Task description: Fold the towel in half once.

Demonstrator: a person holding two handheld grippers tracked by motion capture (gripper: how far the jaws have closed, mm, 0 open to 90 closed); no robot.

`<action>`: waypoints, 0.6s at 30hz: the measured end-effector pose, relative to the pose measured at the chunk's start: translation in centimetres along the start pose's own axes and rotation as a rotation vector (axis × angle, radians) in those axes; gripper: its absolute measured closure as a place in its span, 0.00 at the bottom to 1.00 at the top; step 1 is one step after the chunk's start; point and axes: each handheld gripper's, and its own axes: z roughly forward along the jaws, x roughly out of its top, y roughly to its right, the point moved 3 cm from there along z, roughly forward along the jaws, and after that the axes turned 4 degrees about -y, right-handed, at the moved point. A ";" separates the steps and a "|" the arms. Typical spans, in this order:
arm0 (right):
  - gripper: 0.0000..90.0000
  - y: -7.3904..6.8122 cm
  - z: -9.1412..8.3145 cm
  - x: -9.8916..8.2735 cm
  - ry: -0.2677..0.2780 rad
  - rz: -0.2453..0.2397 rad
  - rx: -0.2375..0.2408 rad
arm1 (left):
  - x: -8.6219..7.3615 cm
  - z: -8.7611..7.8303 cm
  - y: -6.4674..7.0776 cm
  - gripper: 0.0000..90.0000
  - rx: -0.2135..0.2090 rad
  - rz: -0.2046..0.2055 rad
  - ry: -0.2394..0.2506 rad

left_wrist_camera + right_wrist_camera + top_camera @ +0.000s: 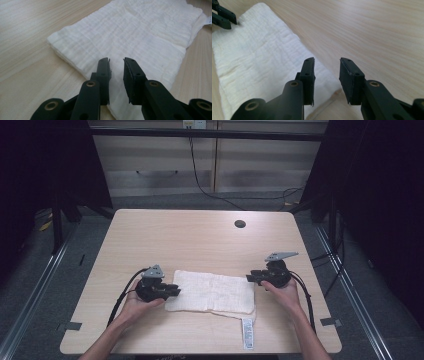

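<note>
Black jaws of the left gripper [116, 67] hover parted over one short end of the folded cloth [212, 291] on the table [200, 235]; the right gripper [327, 72], also open and empty, flanks the opposite end, apparently poised so both ends can be pinched together.

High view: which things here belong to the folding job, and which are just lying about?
In the job:
- folded white cloth
- left gripper, open at its left end
- right gripper, open at its right end

Lying about:
- cable hole
- floor cables
</note>
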 end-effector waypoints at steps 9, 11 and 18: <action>0.71 0.7 0.7 -0.6 -0.013 0.019 -0.029 | -0.5 0.0 0.4 0.83 0.008 0.009 0.001; 0.71 0.7 0.8 -0.8 -0.020 0.016 -0.030 | -0.7 -0.1 0.5 0.83 0.015 0.006 -0.001; 0.73 0.2 1.5 -1.0 -0.054 -0.013 -0.010 | -0.8 -0.1 0.6 0.83 0.010 0.008 0.004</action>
